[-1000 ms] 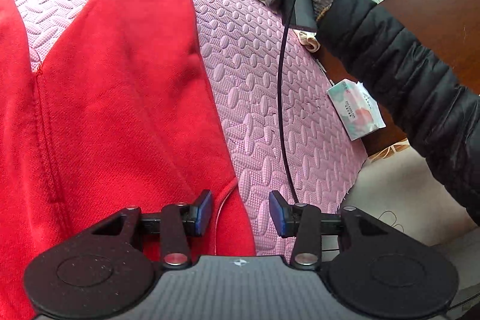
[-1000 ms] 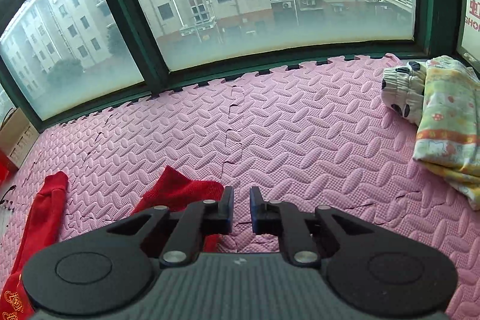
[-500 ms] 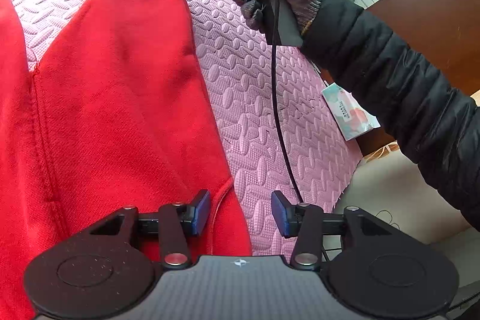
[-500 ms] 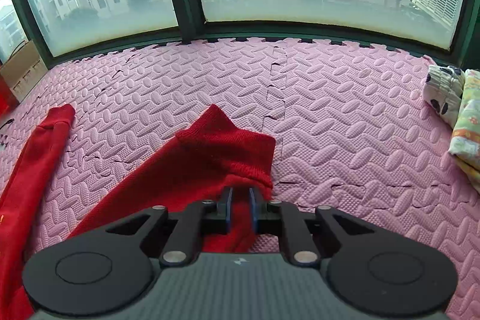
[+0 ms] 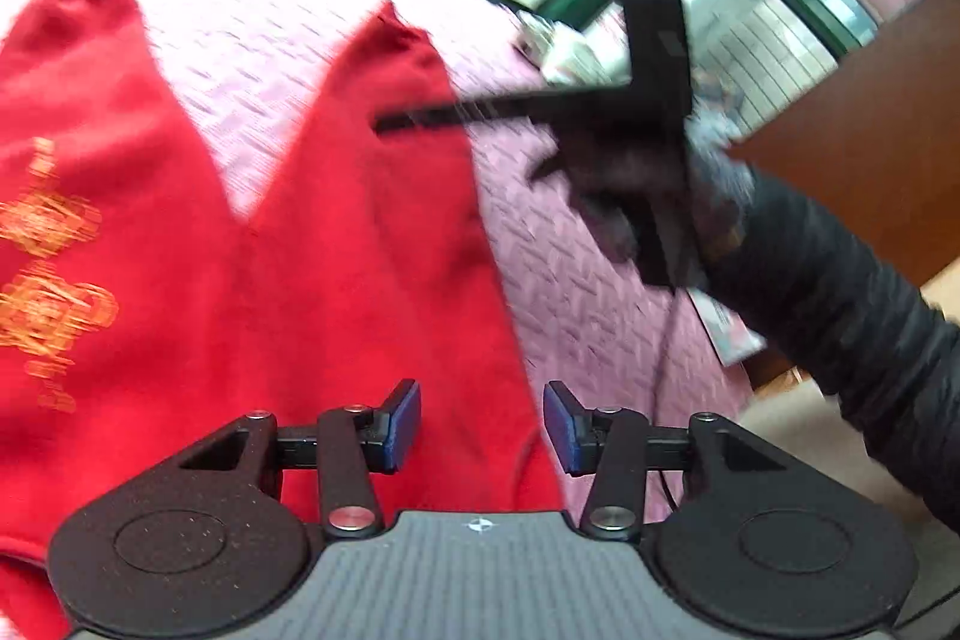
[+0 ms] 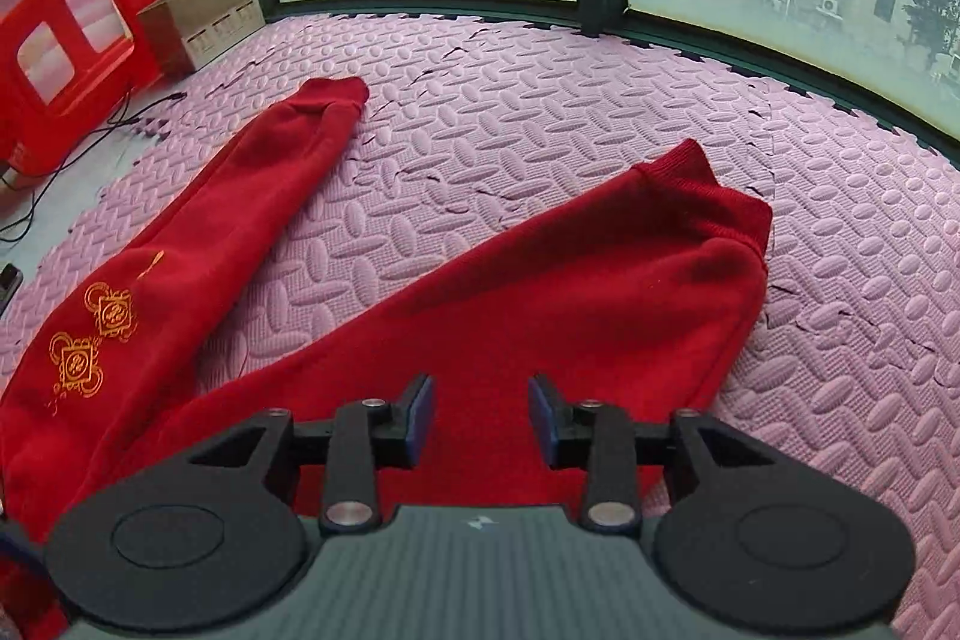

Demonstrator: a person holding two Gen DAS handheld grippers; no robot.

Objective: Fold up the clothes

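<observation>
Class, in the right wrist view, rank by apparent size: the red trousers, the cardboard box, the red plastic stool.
1. red trousers, by far the largest.
2. red plastic stool, partly cut off.
3. cardboard box, farther away, so the true ranking is unsure.

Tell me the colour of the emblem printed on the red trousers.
Golden-orange knot-like emblem on the red fleece trousers; sharpest in the right wrist view.

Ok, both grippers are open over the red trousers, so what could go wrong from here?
1. The legs of the red trousers lie splayed apart on the pink foam mat, so a fold now may come out crooked.
2. The left hand-held gripper straddles the trousers' edge and may pinch too little cloth.
3. The right hand-held gripper could snag a mat seam.
</observation>
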